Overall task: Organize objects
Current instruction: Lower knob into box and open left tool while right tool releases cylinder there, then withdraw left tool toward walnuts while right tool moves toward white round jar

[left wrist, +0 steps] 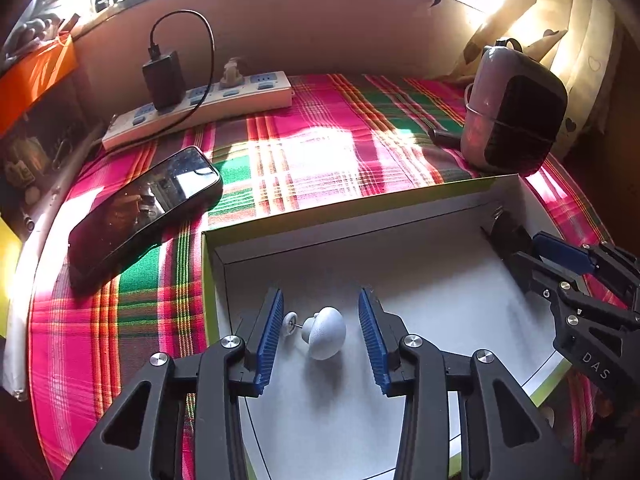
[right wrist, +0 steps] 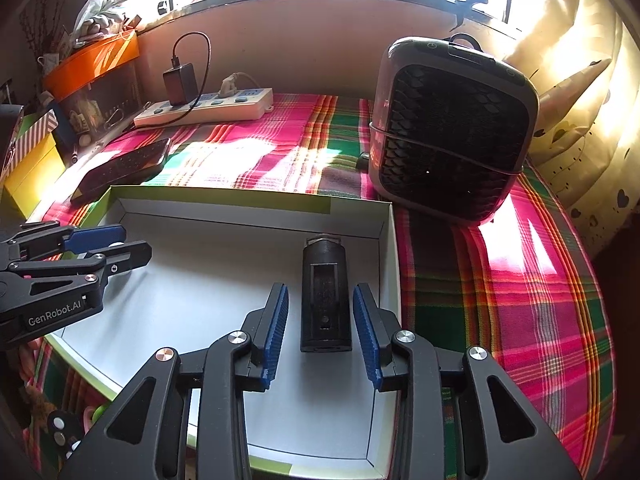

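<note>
A small white knob-shaped object (left wrist: 325,338) with a little disc on a thin pin at its side lies on the white floor of a shallow cardboard box (left wrist: 360,216), between the blue ribbed fingers (left wrist: 269,340) of the left gripper (left wrist: 320,340); those fingers stand spread, and neither pad touches the object, which sits nearer the left-hand finger, its disc just beside that pad. In the same box (right wrist: 256,204), a black oblong device (right wrist: 325,300) lies lengthwise between the fingers (right wrist: 276,332) of the right gripper (right wrist: 320,334), its far end reaching past the fingertips toward the box's back wall; these fingers are also apart, with a narrow gap visible on each side of the device, so nothing is pinched. The black device lies close to the box wall beyond the right-hand finger. Each gripper shows at the edge of the other's view, over the box. The box rests on a pink, green and red plaid cloth (left wrist: 320,152). Beyond the left gripper's fingertips and off to the left, a dark phone (left wrist: 140,212) lies flat on the cloth just outside the box. Farther out, by the wall, is a white power strip (left wrist: 208,108) with a black charger (left wrist: 164,80) plugged in. Ahead and right of the right gripper's fingers stands a small grey fan (right wrist: 452,132) with a dark grille, just past the box's far right corner.
</note>
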Tool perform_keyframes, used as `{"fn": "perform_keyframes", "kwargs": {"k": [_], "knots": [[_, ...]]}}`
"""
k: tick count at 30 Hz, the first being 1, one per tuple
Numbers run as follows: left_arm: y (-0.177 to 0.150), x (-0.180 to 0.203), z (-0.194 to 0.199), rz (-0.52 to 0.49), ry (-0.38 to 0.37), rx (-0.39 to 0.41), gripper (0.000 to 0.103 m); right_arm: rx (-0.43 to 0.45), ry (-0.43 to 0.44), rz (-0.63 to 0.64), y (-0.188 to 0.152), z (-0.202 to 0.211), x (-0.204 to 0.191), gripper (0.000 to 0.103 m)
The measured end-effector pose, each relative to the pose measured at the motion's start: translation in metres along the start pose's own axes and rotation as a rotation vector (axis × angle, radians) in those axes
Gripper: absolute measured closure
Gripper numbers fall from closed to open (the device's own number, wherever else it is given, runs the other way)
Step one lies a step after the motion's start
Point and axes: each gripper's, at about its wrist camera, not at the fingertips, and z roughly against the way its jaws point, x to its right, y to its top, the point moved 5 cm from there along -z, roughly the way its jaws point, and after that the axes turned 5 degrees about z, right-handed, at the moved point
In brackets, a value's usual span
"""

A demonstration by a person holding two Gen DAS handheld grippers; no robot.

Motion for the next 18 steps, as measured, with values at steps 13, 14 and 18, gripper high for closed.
{"fn": "perform_keyframes", "kwargs": {"k": [13, 14, 18], "knots": [[-0.013, -0.002, 0.026, 0.019, 0.021, 0.039, 0.064, 0.03, -0.016, -0.008, -0.004, 0.023, -0.01, 0.056], [-0.014, -0.002, 0.029, 0.02, 0.016, 0.043, 0.064, 0.034, -0.014, -0.009, -0.006, 0.026, -0.01, 0.056], [-0.023, -0.003, 0.045, 0.015, 0.032, 0.08, 0.064, 0.049, -0.005, -0.007, -0.012, 0.039, -0.016, 0.056]]}}
